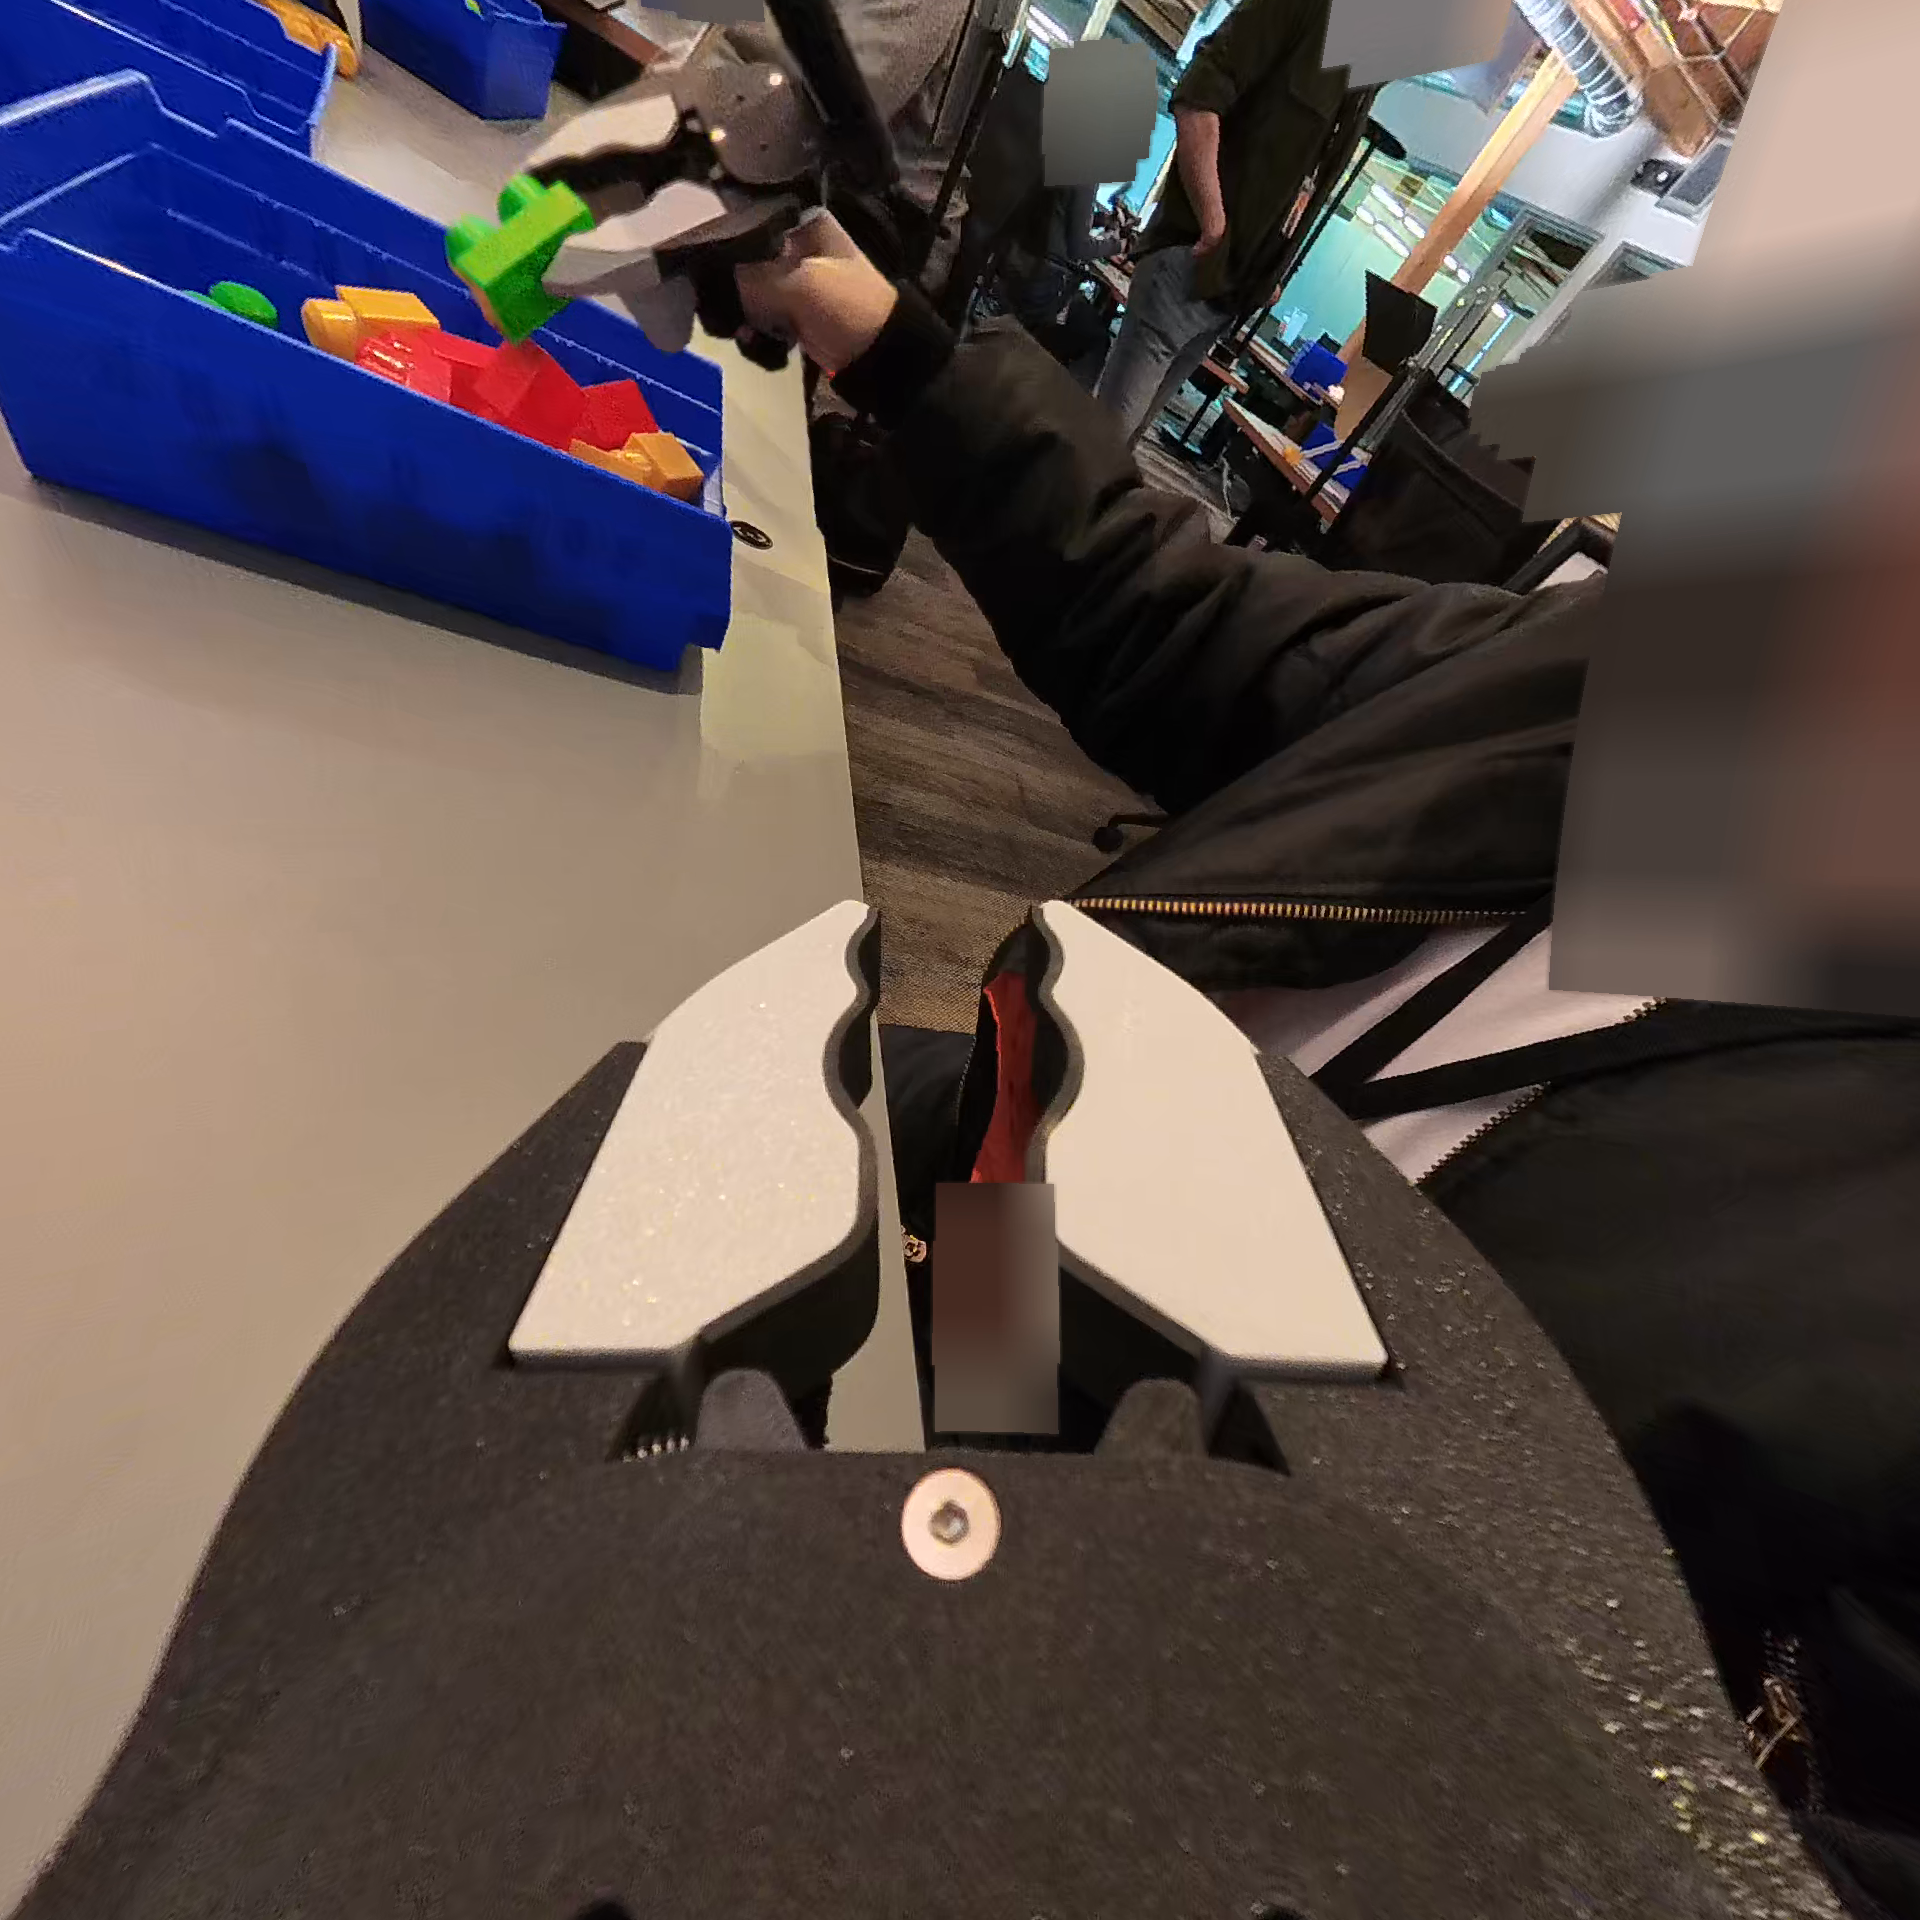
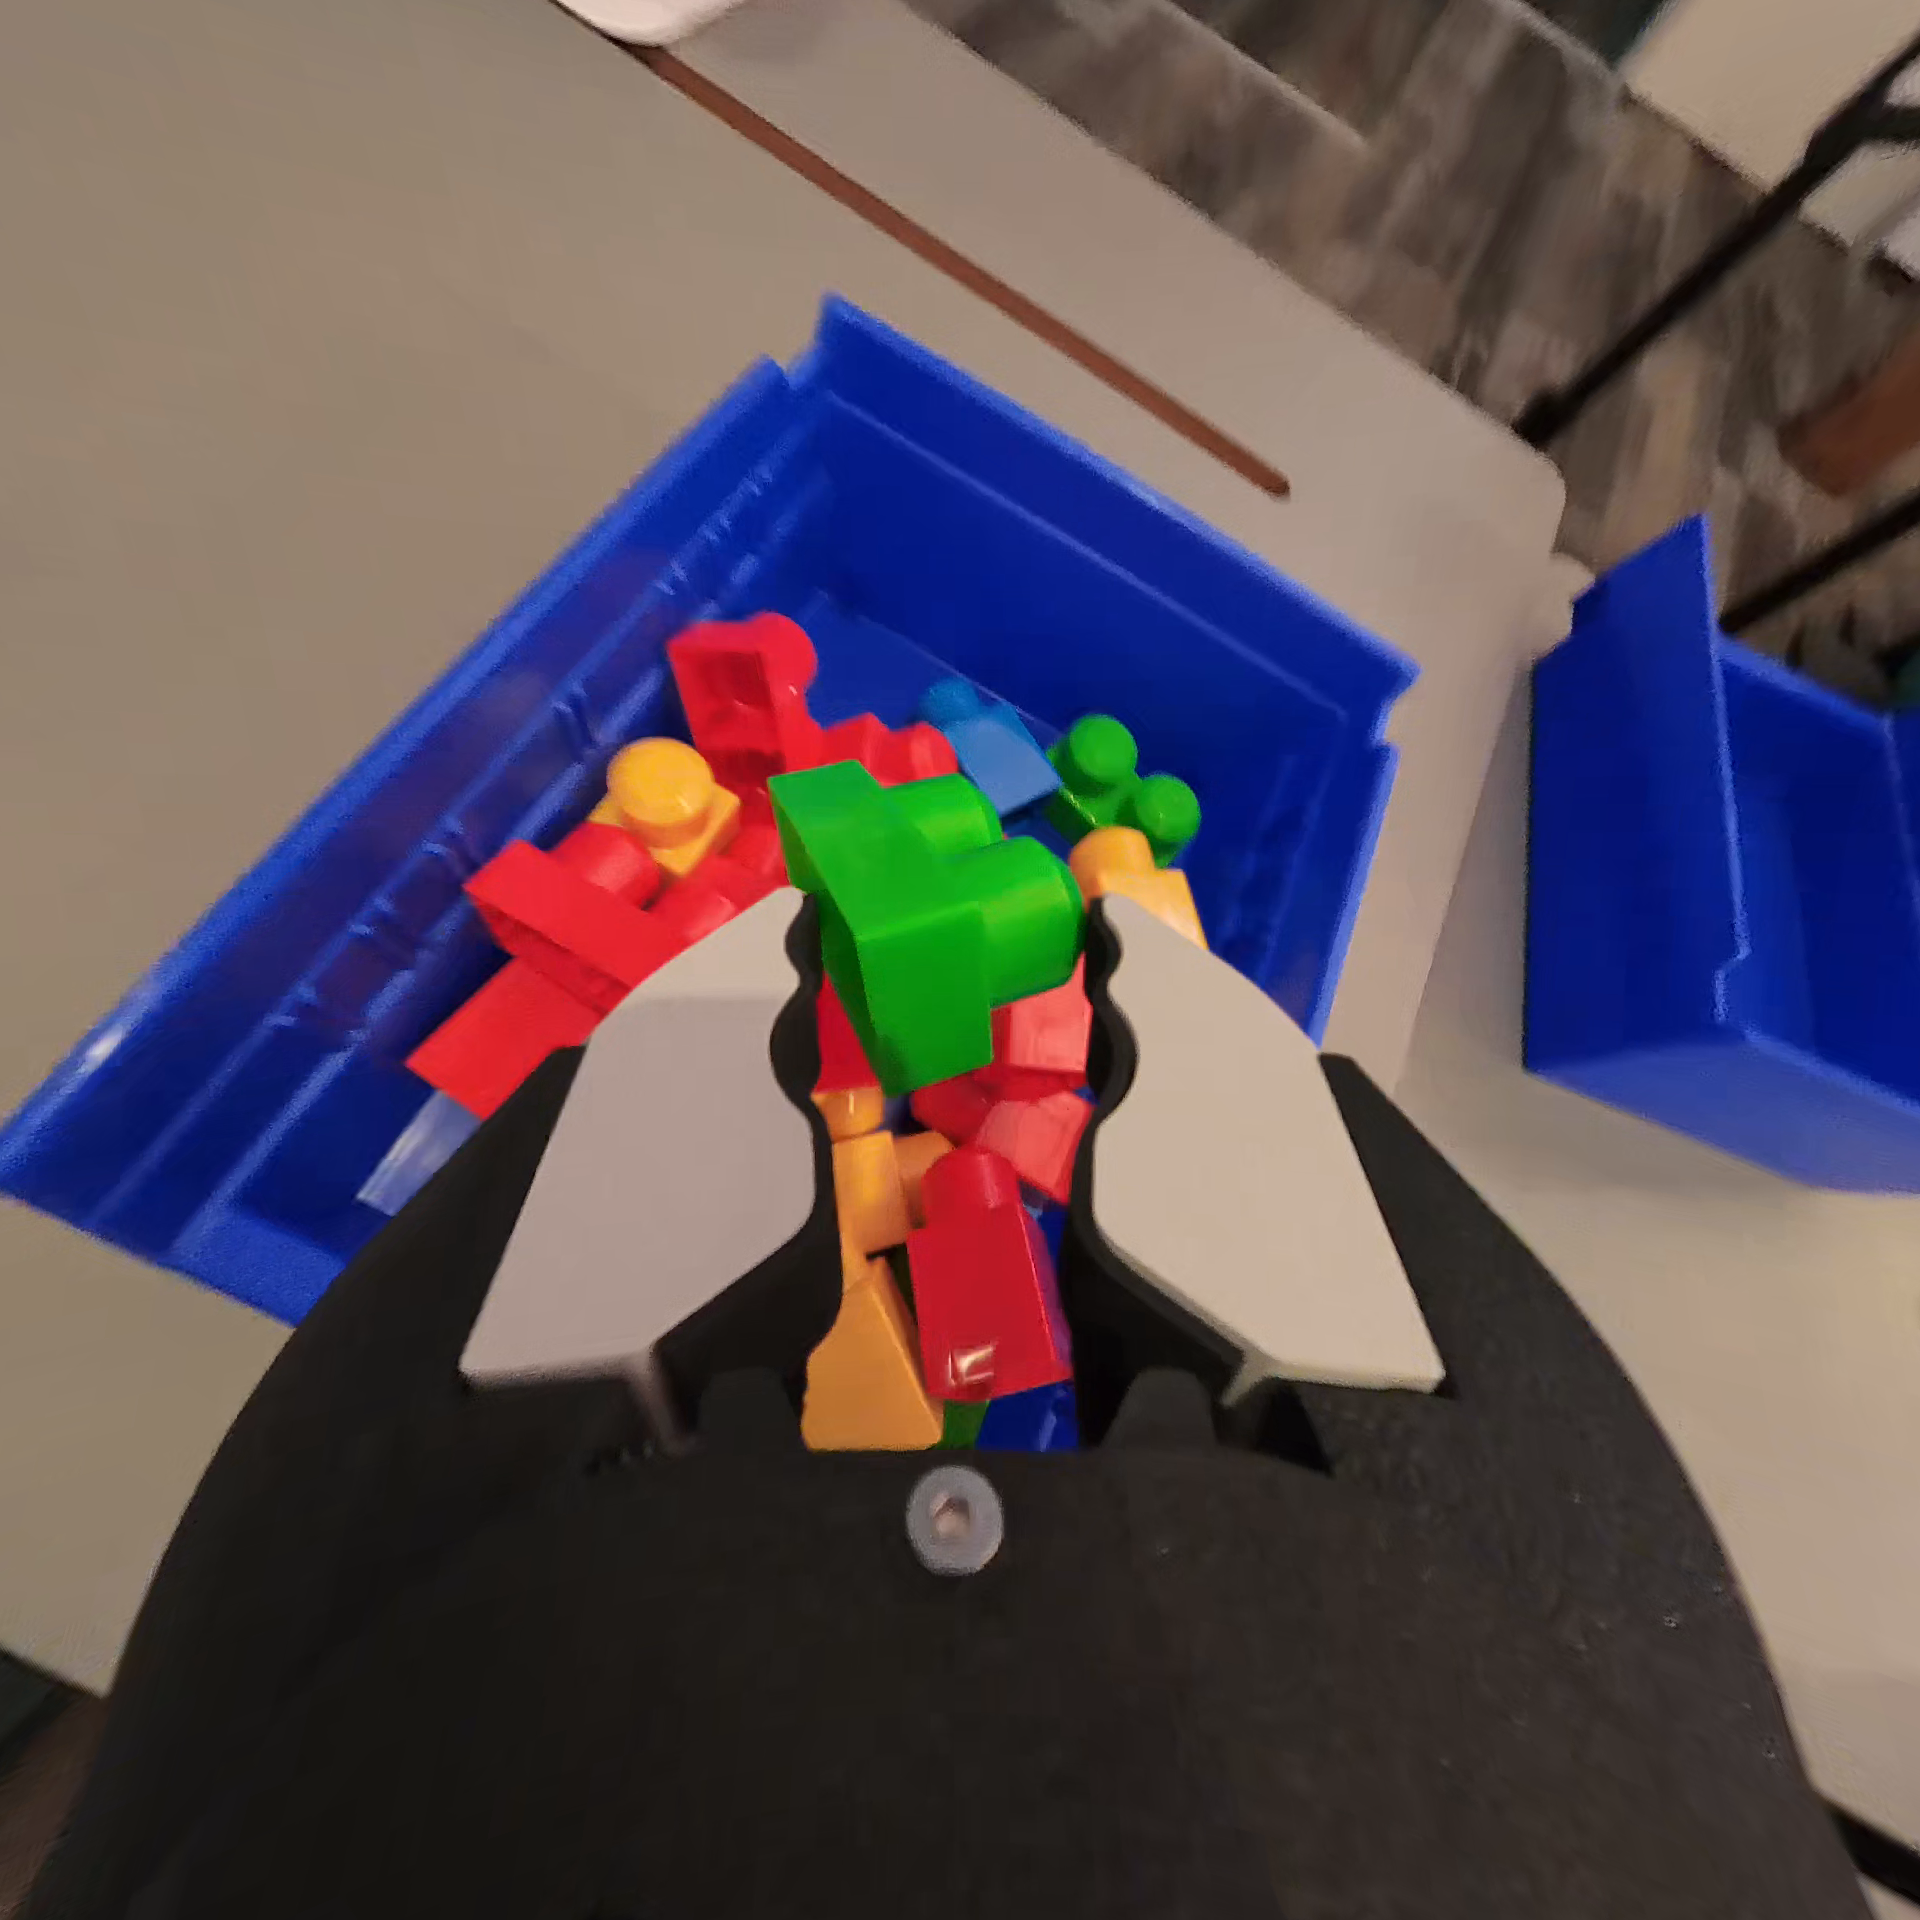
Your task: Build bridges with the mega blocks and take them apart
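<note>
Right gripper [image 2: 940, 914] clamps a green block [image 2: 925, 914] between its fingertips, held in the air directly above the blue bin [image 2: 1091, 499]. Same grasp visible from the left wrist view: block above the bin's near end, clear of its contents. Bin holds a loose pile of red, yellow, blue and green blocks [image 2: 623, 904], none joined into a bridge. Left gripper [image 1: 951, 920] is empty, fingers a narrow gap apart, well away from the bin, at the table [image 1: 312, 883] edge. Second blue bin [image 2: 1766, 883] just beside the first.
</note>
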`<state>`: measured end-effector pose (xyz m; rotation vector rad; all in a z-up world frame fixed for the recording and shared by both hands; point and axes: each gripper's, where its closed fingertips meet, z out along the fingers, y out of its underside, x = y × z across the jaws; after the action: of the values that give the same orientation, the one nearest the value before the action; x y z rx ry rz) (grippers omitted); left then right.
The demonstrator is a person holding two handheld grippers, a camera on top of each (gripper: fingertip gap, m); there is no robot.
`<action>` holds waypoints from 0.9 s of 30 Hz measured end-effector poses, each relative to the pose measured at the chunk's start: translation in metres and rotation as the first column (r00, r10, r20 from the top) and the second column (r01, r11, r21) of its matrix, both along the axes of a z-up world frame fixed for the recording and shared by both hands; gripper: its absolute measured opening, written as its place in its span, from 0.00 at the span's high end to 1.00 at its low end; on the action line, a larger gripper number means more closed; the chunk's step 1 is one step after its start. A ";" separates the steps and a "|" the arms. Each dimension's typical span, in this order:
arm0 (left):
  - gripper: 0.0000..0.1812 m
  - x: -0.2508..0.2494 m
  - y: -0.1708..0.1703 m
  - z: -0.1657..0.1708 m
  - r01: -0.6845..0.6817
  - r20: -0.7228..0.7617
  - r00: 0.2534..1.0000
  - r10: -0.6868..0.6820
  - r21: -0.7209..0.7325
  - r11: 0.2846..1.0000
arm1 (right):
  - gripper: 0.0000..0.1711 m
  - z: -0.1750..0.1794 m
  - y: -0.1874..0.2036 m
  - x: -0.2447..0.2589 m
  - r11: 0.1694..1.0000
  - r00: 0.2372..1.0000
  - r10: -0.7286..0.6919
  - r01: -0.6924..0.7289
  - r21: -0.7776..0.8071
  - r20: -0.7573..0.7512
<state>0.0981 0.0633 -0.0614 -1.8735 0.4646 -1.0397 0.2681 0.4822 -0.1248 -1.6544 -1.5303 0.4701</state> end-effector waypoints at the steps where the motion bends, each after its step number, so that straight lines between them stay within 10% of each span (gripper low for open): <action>1: 0.85 -0.001 -0.002 -0.001 -0.007 0.000 1.000 0.007 0.000 1.000 | 0.72 -0.008 0.005 0.001 0.999 1.000 -0.027 0.027 -0.019 0.013; 15: 0.85 -0.010 -0.015 -0.004 -0.082 -0.010 0.997 0.082 0.008 0.997 | 0.71 -0.036 0.038 -0.007 0.972 0.979 -0.202 0.205 -0.117 0.041; 27: 0.84 -0.065 0.002 -0.040 -0.434 -0.205 0.882 0.424 -0.002 0.901 | 0.63 0.000 0.027 0.007 0.952 0.951 -0.307 0.306 -0.028 -0.042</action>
<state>0.0332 0.0655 -0.1016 -2.0125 0.1221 -0.5714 0.2751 0.5096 -0.1253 -1.8449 -1.2088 0.3536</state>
